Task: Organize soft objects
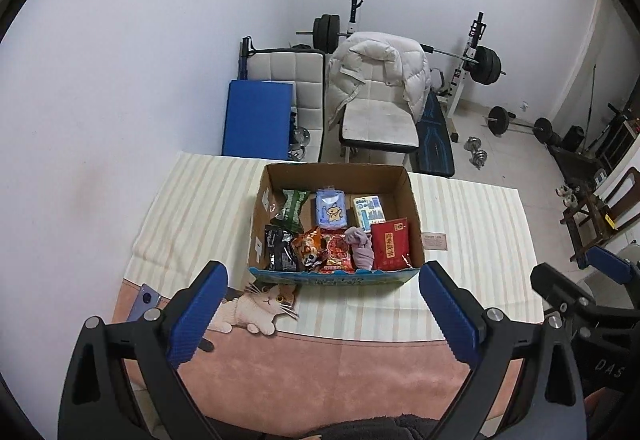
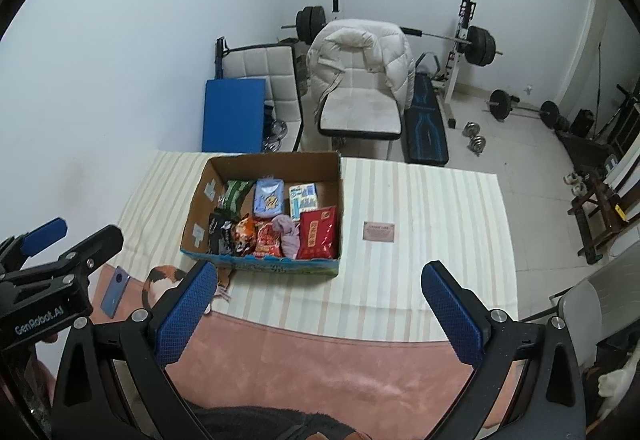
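Observation:
A cardboard box (image 1: 412, 200) stands on the table in front of me; it also shows in the right wrist view (image 2: 200, 196). Inside lie several soft packs: a red pouch (image 1: 391, 244), a purple cloth (image 1: 361, 246), a red-orange snack bag (image 1: 336, 252), a black bag (image 1: 280, 248), a green bag (image 1: 294, 206), a blue tissue pack (image 1: 330, 208) and a white-blue pack (image 1: 368, 212). My left gripper (image 1: 322, 304) is open and empty, held above the table short of the box. My right gripper (image 2: 320, 300) is open and empty, to the right of the left one.
A striped cloth with a cat print (image 1: 264, 304) covers the table. A blue phone (image 2: 116, 292) lies at the left and a small card (image 2: 379, 231) lies right of the box. Chairs, a white jacket (image 1: 380, 68) and barbell weights stand behind the table.

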Action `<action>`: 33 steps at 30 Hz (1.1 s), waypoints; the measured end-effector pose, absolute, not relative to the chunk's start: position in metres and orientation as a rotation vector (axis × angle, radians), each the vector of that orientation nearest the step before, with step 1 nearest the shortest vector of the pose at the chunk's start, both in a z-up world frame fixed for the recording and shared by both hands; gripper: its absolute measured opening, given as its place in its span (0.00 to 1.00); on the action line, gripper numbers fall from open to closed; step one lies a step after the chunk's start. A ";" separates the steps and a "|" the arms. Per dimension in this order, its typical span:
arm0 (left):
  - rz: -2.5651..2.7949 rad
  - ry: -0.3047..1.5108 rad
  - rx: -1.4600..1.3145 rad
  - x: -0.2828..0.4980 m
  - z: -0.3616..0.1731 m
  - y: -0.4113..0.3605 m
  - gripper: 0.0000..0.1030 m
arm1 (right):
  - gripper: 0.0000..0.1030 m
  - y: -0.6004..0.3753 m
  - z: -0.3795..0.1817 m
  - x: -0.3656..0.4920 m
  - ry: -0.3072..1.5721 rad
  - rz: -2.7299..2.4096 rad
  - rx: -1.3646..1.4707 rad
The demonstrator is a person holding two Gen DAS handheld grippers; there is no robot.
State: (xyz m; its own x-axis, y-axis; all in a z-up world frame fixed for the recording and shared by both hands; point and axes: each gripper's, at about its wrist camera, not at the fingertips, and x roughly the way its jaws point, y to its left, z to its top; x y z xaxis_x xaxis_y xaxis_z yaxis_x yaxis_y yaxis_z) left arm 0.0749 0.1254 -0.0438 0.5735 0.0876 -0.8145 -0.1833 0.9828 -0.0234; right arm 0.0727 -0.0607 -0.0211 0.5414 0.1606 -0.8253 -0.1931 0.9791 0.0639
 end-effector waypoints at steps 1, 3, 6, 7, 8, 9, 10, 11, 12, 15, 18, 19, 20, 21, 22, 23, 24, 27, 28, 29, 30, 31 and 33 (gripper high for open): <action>0.163 0.944 -0.110 0.075 -0.045 0.125 0.95 | 1.00 -0.061 -0.021 0.074 0.973 0.202 -0.039; 0.176 0.943 -0.109 0.075 -0.047 0.126 0.95 | 1.00 -0.061 -0.021 0.075 0.967 0.197 -0.038; 0.189 0.940 -0.104 0.076 -0.050 0.126 0.95 | 1.00 -0.060 -0.025 0.078 0.963 0.183 -0.044; 0.192 0.939 -0.105 0.077 -0.051 0.126 0.95 | 1.00 -0.060 -0.026 0.079 0.962 0.178 -0.044; 0.194 0.940 -0.103 0.078 -0.052 0.126 0.95 | 1.00 -0.060 -0.027 0.080 0.962 0.172 -0.048; 0.196 0.944 -0.100 0.079 -0.054 0.126 0.96 | 1.00 -0.060 -0.029 0.081 0.963 0.166 -0.052; 0.199 0.944 -0.100 0.081 -0.055 0.126 0.96 | 1.00 -0.060 -0.031 0.083 0.966 0.162 -0.051; 0.199 0.942 -0.100 0.082 -0.055 0.127 0.95 | 1.00 -0.061 -0.032 0.083 0.969 0.157 -0.050; 0.202 0.941 -0.100 0.082 -0.055 0.127 0.95 | 1.00 -0.061 -0.034 0.084 0.972 0.151 -0.049; 0.205 0.939 -0.101 0.084 -0.055 0.127 0.95 | 1.00 -0.062 -0.035 0.086 0.973 0.145 -0.055; 0.207 0.933 -0.101 0.085 -0.054 0.128 0.96 | 1.00 -0.062 -0.031 0.084 0.964 0.145 -0.059; 0.208 0.932 -0.103 0.085 -0.053 0.128 0.95 | 1.00 -0.062 -0.030 0.084 0.959 0.146 -0.061; 0.207 0.931 -0.104 0.085 -0.052 0.128 0.95 | 1.00 -0.062 -0.028 0.084 0.956 0.146 -0.063; 0.205 0.929 -0.104 0.086 -0.051 0.128 0.95 | 1.00 -0.062 -0.027 0.084 0.949 0.144 -0.066; 0.205 0.927 -0.103 0.086 -0.050 0.128 0.95 | 1.00 -0.062 -0.025 0.084 0.943 0.143 -0.067; 0.204 0.925 -0.100 0.087 -0.049 0.127 0.95 | 1.00 -0.063 -0.023 0.083 0.938 0.141 -0.068; 0.204 0.923 -0.097 0.087 -0.048 0.126 0.95 | 1.00 -0.064 -0.021 0.083 0.935 0.140 -0.069; 0.199 0.917 -0.094 0.088 -0.045 0.125 0.95 | 1.00 -0.065 -0.018 0.083 0.926 0.136 -0.068; 0.195 0.915 -0.093 0.088 -0.045 0.124 0.96 | 1.00 -0.066 -0.017 0.083 0.924 0.134 -0.069; 0.193 0.914 -0.091 0.088 -0.044 0.123 0.95 | 1.00 -0.067 -0.016 0.083 0.923 0.133 -0.071; 0.191 0.915 -0.090 0.089 -0.044 0.122 0.95 | 1.00 -0.068 -0.016 0.083 0.921 0.132 -0.070; 0.188 0.916 -0.089 0.090 -0.045 0.121 0.95 | 1.00 -0.068 -0.015 0.083 0.921 0.130 -0.071; 0.183 0.917 -0.087 0.092 -0.045 0.120 0.95 | 1.00 -0.069 -0.015 0.083 0.921 0.129 -0.071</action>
